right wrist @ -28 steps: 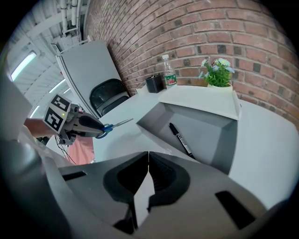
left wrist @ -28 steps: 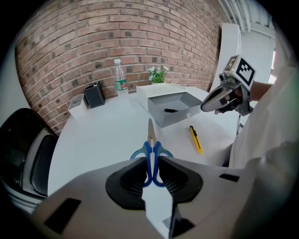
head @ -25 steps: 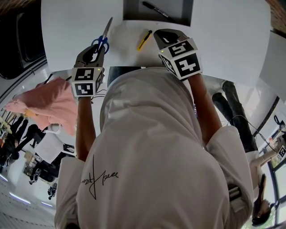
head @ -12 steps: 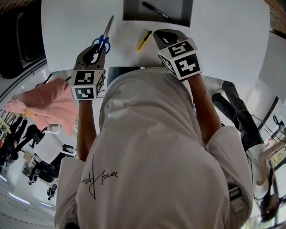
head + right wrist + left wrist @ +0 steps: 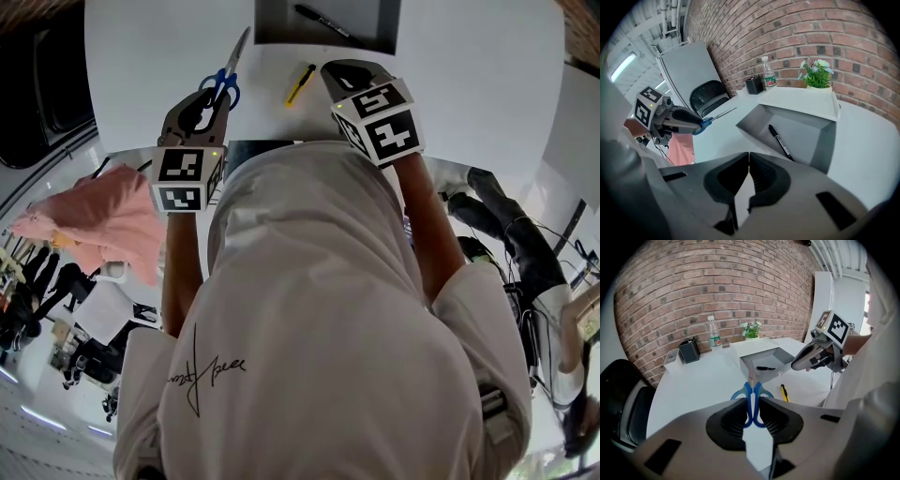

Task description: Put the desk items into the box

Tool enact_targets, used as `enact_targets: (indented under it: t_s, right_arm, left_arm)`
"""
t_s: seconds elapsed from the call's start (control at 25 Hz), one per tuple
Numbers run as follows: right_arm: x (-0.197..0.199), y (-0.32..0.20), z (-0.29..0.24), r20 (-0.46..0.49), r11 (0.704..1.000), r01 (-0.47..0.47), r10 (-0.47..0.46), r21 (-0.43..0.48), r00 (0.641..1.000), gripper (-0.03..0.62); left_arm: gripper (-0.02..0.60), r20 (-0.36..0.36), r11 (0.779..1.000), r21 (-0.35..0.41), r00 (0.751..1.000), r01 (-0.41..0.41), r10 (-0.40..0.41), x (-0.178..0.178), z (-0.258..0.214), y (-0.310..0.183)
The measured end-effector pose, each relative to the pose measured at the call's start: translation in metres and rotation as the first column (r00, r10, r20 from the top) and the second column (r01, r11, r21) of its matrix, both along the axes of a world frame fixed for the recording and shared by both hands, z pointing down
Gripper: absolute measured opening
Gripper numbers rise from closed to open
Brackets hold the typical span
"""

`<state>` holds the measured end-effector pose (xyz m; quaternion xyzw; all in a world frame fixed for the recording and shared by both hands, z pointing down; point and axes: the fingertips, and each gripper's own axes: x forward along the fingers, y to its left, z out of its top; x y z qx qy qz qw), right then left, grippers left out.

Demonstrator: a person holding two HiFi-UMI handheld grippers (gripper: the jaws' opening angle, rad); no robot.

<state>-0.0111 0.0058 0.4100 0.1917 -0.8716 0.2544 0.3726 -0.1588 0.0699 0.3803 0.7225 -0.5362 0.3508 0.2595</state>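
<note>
Scissors (image 5: 750, 391) gripped by left tongs (image 5: 751, 405); right tongs (image 5: 749, 159) closed, empty — box (image 5: 279, 28) partly cropped.

I see blue handles on the scissors (image 5: 738, 393), a yellow cutter (image 5: 301, 83) with a black tip, and a black marker (image 5: 780, 139) against the grey inside of the box (image 5: 820, 140). The table (image 5: 150, 56) is white, the wall (image 5: 693, 291) red-brown brick with pale joints. My left gripper (image 5: 751, 404) and right gripper (image 5: 748, 161) are grey, their cubes patterned with black squares on white.

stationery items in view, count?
3: marker inside the box, scissors clamped in left gripper, yellow cutter on the table. Person's body may hide more.
</note>
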Motion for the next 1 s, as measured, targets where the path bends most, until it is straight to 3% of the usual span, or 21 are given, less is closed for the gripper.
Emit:
enact_targets:
  t_s: [1.0]
  right_arm:
    - [0.001,0.016,0.003,-0.012,0.999,-0.036,0.036,-0.006,0.999,0.028]
  left_arm:
    - [0.086,-0.012,0.993,0.044,0.993,-0.114,0.114,0.011,-0.014,-0.013]
